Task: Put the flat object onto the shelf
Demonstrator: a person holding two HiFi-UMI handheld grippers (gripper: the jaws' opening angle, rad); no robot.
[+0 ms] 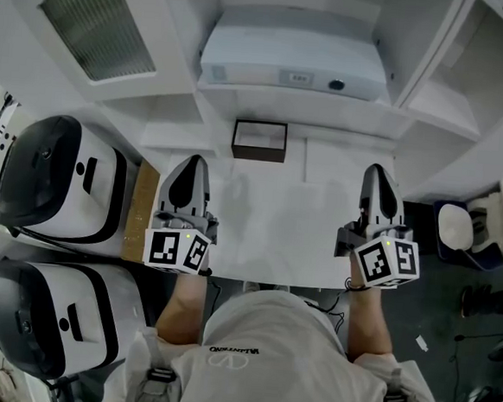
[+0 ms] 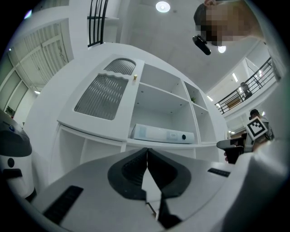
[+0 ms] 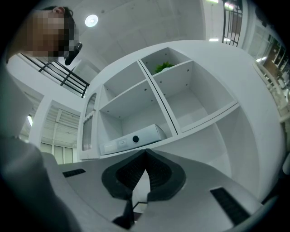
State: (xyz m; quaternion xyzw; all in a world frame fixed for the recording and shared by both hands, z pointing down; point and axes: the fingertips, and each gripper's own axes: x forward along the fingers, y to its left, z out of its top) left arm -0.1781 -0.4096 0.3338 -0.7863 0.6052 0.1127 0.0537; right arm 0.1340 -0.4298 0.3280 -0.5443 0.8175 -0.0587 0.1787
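A flat dark-framed rectangular panel (image 1: 258, 140) lies at the far edge of the white table (image 1: 318, 236), just below the shelf unit. My left gripper (image 1: 191, 161) rests on the table, short and left of the panel, jaws shut with nothing between them (image 2: 147, 152). My right gripper (image 1: 380, 171) sits at the table's right side, also shut and empty (image 3: 145, 154). Both point up toward the white shelf unit (image 2: 156, 93). A white flat box with a dark round spot (image 1: 292, 65) (image 2: 163, 134) (image 3: 133, 139) lies in the low middle compartment.
Two white-and-black machines (image 1: 58, 181) (image 1: 43, 314) stand left of the table beside a wooden board (image 1: 141, 209). A louvred door (image 1: 97, 19) closes the left cabinet. A green plant (image 3: 163, 67) sits in an upper compartment. Clutter and a round white seat (image 1: 457, 228) lie at the right.
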